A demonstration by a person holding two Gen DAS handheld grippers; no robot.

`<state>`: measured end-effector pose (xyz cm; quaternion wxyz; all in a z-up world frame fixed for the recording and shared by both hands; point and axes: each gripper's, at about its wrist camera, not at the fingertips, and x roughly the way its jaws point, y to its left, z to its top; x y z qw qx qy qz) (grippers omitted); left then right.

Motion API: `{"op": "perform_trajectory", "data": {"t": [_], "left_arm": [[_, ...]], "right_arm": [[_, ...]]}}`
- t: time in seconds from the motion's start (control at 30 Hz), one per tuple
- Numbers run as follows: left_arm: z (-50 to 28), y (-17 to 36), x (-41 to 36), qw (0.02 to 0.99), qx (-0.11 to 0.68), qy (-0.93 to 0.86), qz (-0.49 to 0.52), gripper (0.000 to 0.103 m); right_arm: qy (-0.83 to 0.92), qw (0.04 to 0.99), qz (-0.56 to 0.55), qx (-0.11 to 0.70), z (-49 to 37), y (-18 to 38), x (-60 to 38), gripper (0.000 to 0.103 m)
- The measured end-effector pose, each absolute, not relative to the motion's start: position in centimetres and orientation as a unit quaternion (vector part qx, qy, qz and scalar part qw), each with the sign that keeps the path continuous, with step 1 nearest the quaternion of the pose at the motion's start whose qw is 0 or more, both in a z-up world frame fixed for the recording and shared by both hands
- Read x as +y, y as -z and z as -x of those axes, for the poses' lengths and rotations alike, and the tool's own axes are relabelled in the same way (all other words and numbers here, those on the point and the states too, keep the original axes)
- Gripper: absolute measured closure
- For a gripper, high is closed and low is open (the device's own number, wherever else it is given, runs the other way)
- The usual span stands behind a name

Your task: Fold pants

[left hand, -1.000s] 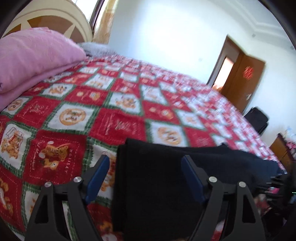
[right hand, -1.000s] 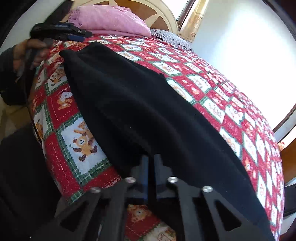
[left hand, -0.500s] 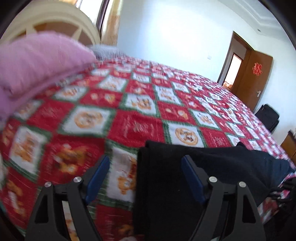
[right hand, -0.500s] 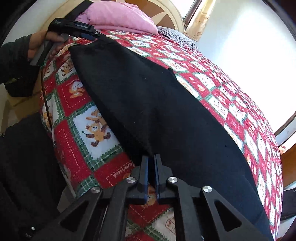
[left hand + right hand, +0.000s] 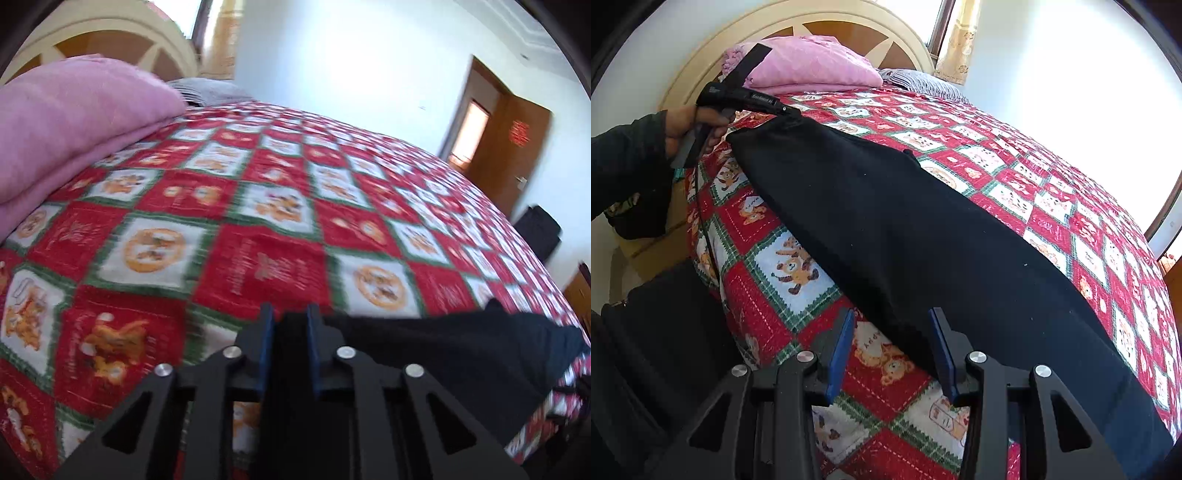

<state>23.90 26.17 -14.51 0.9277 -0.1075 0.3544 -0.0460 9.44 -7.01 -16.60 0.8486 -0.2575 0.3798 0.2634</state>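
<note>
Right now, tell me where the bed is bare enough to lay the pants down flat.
The widest bare quilt lies beyond the pants, out to the far edge by the door. A narrower strip runs between the pants and the near edge. The pink blanket and grey pillow crowd the headboard end.

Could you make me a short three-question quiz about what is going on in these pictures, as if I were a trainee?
1. True or false: the left gripper is shut on the black pants.
2. The right gripper is: A) open, B) clamped on the pants, C) holding the pink blanket.
3. Fill in: the pants lie on a red, white and green checked ____.

Key
1. True: black cloth sits pinched between its blue pads.
2. A: its blue pads stand apart over the pants' near edge.
3. Bedspread.
</note>
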Motion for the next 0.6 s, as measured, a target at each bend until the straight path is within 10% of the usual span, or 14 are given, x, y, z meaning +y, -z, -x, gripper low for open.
{"op": "perform_trajectory", "data": {"t": [0.17,0.33,0.6], "left_arm": [[-23.4,14.1,25.2,0.927,0.358,0.038,0.104,0.079],[-20.9,11.6,21.8,0.944,0.316,0.047,0.079,0.035],[-19.1,10.6,10.8,0.926,0.313,0.209,0.035,0.034]], "right_arm": [[-0.242,0.855,0.242,0.389,-10.1,16.5,-8.5,0.060],[-0.192,0.882,0.203,0.380,-9.9,13.7,-13.5,0.056],[0.019,0.925,0.105,0.364,-10.4,6.5,-29.6,0.055]]}}
